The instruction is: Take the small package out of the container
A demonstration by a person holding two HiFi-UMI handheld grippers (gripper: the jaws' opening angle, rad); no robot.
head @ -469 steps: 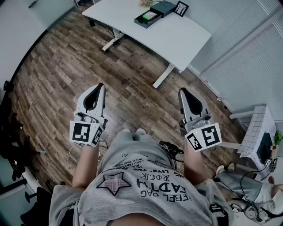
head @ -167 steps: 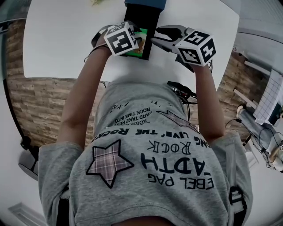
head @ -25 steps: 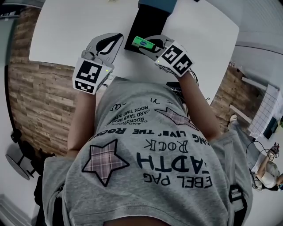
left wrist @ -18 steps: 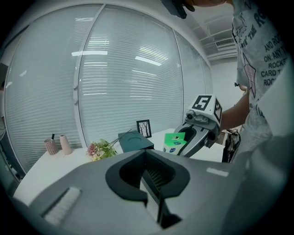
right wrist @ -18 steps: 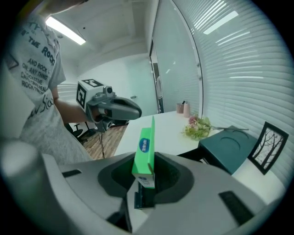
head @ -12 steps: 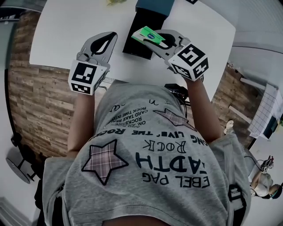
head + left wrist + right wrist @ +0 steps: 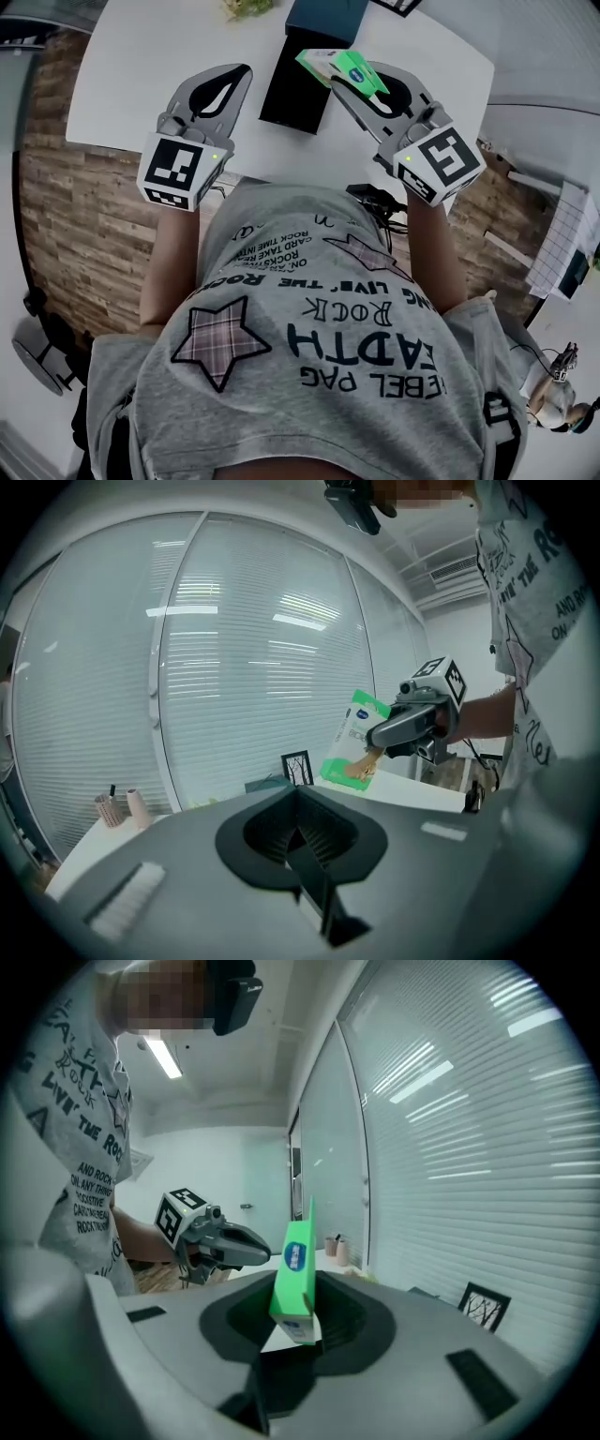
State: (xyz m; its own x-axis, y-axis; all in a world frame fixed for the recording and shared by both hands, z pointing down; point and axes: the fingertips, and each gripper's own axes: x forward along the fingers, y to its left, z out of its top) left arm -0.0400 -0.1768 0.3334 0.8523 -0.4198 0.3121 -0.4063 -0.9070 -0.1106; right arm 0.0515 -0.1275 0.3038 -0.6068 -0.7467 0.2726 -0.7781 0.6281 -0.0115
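The small green package (image 7: 342, 67) is pinched upright between the jaws of my right gripper (image 7: 361, 80), which holds it in the air above the right edge of the black open container (image 7: 295, 89) on the white table (image 7: 141, 75). In the right gripper view the package (image 7: 295, 1274) stands on edge between the pads. My left gripper (image 7: 239, 75) hovers left of the container, shut and empty. The left gripper view shows its jaws (image 7: 300, 832) together, with the package (image 7: 354, 742) and the right gripper (image 7: 412, 724) raised beyond them.
A teal box (image 7: 328, 17) lies behind the container, with a small plant (image 7: 248, 7) and a framed picture (image 7: 398, 5) at the table's far edge. Two small vases (image 7: 117, 808) stand at the far left. A window wall with blinds runs behind the table. Wood floor (image 7: 56, 206) lies left.
The right gripper has lifted the green package up and clear of the black container and tilted it more level. The left gripper has risen a little.
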